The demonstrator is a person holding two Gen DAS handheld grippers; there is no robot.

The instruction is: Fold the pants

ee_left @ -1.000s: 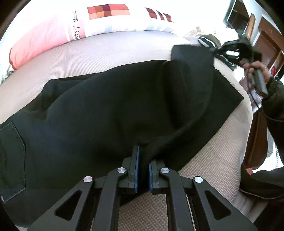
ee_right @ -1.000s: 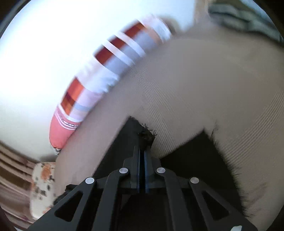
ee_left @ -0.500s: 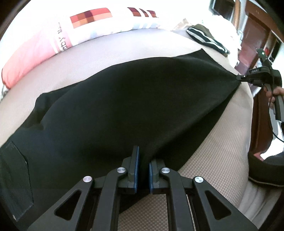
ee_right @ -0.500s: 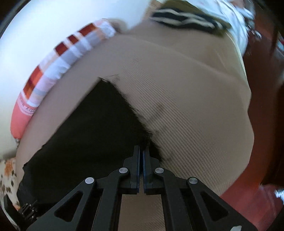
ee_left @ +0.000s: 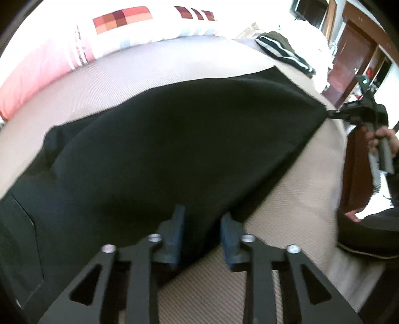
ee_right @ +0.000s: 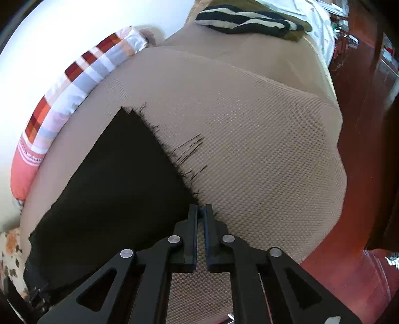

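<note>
While pants (ee_left: 174,149) lie flat, left jaws straddle edge.

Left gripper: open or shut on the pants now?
Open. In the left wrist view the left gripper jaws stand apart, the black pants edge lying loose between them.

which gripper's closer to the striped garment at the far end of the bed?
Right. The right gripper sits at the pants' frayed hem, nearer the striped garment. The left gripper is back along the pants' near edge.
</note>
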